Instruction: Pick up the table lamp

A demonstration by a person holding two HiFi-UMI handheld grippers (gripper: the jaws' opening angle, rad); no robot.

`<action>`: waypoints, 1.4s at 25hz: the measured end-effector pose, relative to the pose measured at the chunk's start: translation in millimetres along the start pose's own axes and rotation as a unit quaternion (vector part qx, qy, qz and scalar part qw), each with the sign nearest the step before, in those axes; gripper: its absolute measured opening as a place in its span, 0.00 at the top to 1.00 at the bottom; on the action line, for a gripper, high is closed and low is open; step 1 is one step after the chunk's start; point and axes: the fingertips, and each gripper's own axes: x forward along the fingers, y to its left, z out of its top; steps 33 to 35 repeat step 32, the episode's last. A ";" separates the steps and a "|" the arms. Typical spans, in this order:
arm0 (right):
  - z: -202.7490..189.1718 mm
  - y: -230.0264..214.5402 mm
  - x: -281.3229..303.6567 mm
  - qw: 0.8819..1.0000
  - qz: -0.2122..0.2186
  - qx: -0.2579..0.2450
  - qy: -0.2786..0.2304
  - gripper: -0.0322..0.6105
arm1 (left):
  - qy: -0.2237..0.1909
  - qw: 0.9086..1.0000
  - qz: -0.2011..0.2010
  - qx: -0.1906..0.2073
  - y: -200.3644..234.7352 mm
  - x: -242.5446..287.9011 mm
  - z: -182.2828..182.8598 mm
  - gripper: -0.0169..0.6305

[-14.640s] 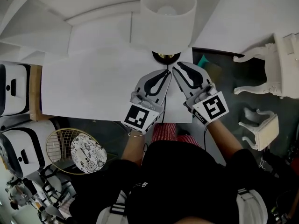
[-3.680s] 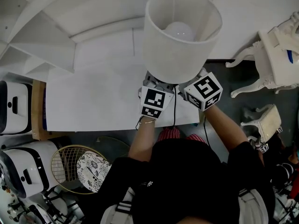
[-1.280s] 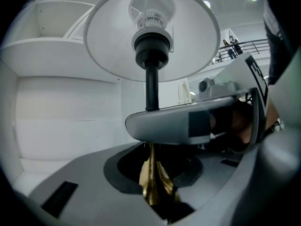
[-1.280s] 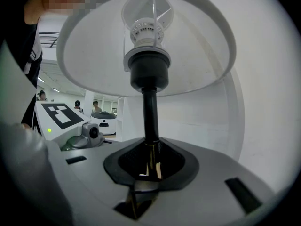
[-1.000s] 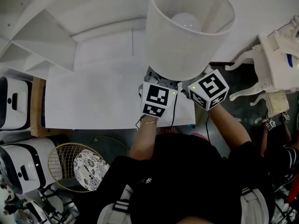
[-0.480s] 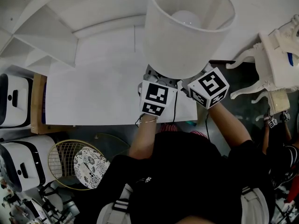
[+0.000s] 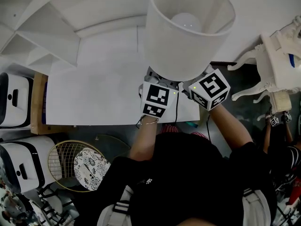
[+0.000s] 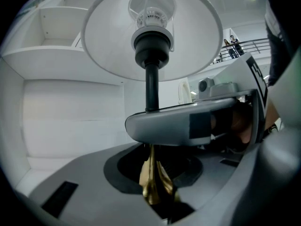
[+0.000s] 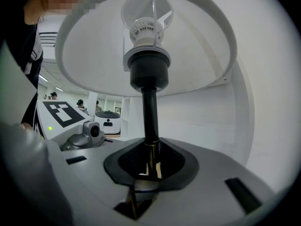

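The table lamp hangs lifted above the white table (image 7: 94, 93), its white shade (image 7: 188, 36) close under the head camera with the bulb (image 7: 184, 20) showing inside. Both grippers reach under the shade, so only their marker cubes show in the head view: left (image 7: 157, 100), right (image 7: 210, 89). In the left gripper view, my left gripper (image 8: 153, 175) is shut on the lamp's gold lower stem (image 8: 153, 185), below the black stem (image 8: 151, 86). In the right gripper view, my right gripper (image 9: 148, 173) is shut on the same stem (image 9: 150, 119) from the other side.
The lamp's black cord (image 7: 176, 111) runs down between the cubes. White shelving (image 7: 42, 32) stands behind the table. White carved furniture (image 7: 277, 55) is at the right. A wire basket with a patterned plate (image 7: 77, 161) and white machines (image 7: 14, 102) sit at the left.
Since the earliest frame the lamp has come up off the table, with both grippers closed on its stem. Over the last second nothing visibly shifts.
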 end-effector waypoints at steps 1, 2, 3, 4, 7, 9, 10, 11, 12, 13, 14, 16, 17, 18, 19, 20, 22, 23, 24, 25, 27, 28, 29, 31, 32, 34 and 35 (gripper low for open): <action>0.2 0.8 0.4 1.000 0.000 -0.001 0.001 0.83 | 0.000 1.000 0.000 0.000 0.5 -0.8 0.3 0.81; 0.2 1.3 0.7 1.000 0.001 -0.001 0.002 0.83 | -0.001 1.000 0.000 0.000 0.9 -1.2 0.8 0.81; 0.2 1.4 0.8 1.000 0.001 -0.001 0.003 0.83 | -0.002 1.000 0.001 0.001 1.2 -1.3 1.3 0.81; 0.2 1.4 0.5 1.000 0.001 -0.001 0.003 0.83 | -0.002 1.000 0.000 0.001 1.0 -1.5 1.7 0.81; 1.0 2.2 -0.6 1.000 -0.002 -0.001 -0.001 0.83 | -0.002 1.000 -0.001 0.000 -0.4 -2.6 1.2 0.81; 2.5 2.2 -0.8 1.000 -0.003 -0.003 -0.003 0.83 | -0.002 1.000 -0.001 0.001 -0.8 -2.7 1.5 0.81; 2.6 2.5 -1.1 1.000 -0.002 -0.004 -0.002 0.83 | -0.002 1.000 -0.002 0.001 -0.9 -2.9 1.9 0.81; 2.3 2.9 -1.4 1.000 -0.002 -0.004 0.000 0.83 | -0.002 1.000 -0.002 0.001 -1.1 -3.1 2.2 0.81; 2.2 3.3 -1.6 1.000 -0.002 -0.005 0.001 0.83 | -0.003 1.000 -0.003 0.000 -1.3 -3.3 2.4 0.81; 2.8 3.4 -1.7 1.000 -0.002 -0.006 0.000 0.83 | -0.003 1.000 -0.003 0.000 -1.5 -3.4 2.6 0.81; 3.4 3.5 -1.6 1.000 -0.002 -0.007 -0.001 0.83 | -0.003 1.000 -0.003 0.000 -1.6 -3.5 2.7 0.81; 4.0 3.4 -1.4 1.000 -0.003 -0.008 -0.001 0.83 | -0.003 1.000 -0.004 0.000 -1.5 -3.7 2.9 0.81; 4.1 3.4 -1.0 1.000 -0.003 -0.007 -0.001 0.83 | -0.003 1.000 -0.004 -0.001 -1.1 -3.8 3.0 0.81; 4.3 3.3 -0.4 1.000 -0.003 -0.006 0.000 0.83 | -0.002 1.000 -0.004 -0.001 -0.5 -3.9 2.9 0.81; 4.3 3.1 0.1 1.000 -0.004 -0.005 0.000 0.83 | -0.002 1.000 -0.004 -0.001 0.0 -3.7 2.9 0.81; 4.2 2.7 0.3 1.000 -0.004 -0.004 0.000 0.83 | -0.002 1.000 -0.004 -0.001 0.1 -3.3 3.0 0.81; 3.8 1.4 -0.2 1.000 -0.004 -0.004 0.000 0.83 | -0.002 1.000 -0.005 -0.001 -0.5 -2.0 2.8 0.81; 3.1 0.9 -0.5 1.000 -0.004 -0.004 0.000 0.83 | -0.002 1.000 -0.005 -0.001 -0.9 -1.5 2.5 0.81; 2.0 0.5 -0.8 1.000 -0.004 -0.003 0.001 0.83 | -0.002 1.000 -0.005 -0.001 -1.2 -1.0 2.0 0.81; 0.8 0.1 -1.0 1.000 -0.004 -0.002 0.002 0.83 | -0.002 1.000 -0.005 -0.001 -1.3 -0.5 1.6 0.81; -1.0 -1.0 -1.5 1.000 -0.004 0.001 0.004 0.83 | -0.001 1.000 -0.005 -0.001 -1.7 0.6 1.3 0.81; -1.0 -1.4 -1.7 1.000 -0.004 0.002 0.004 0.83 | 0.000 1.000 -0.006 -0.001 -2.0 1.0 1.1 0.81; -0.7 -2.0 -1.8 1.000 -0.005 0.002 0.002 0.83 | 0.000 1.000 -0.006 -0.001 -2.4 1.4 0.7 0.81; 0.0 -3.7 -2.1 1.000 -0.006 0.003 0.000 0.83 | 0.002 1.000 -0.007 -0.001 -3.2 2.8 0.3 0.81; 0.3 -4.7 -2.4 1.000 -0.006 0.003 -0.001 0.83 | 0.002 1.000 -0.008 -0.001 -3.5 3.7 0.2 0.81; 0.3 -4.7 -2.4 1.000 -0.006 0.003 -0.001 0.83 | 0.002 1.000 -0.008 -0.001 -3.5 3.7 0.2 0.81; 0.3 -4.7 -2.4 1.000 -0.006 0.003 -0.001 0.83 | 0.002 1.000 -0.008 -0.001 -3.5 3.7 0.2 0.81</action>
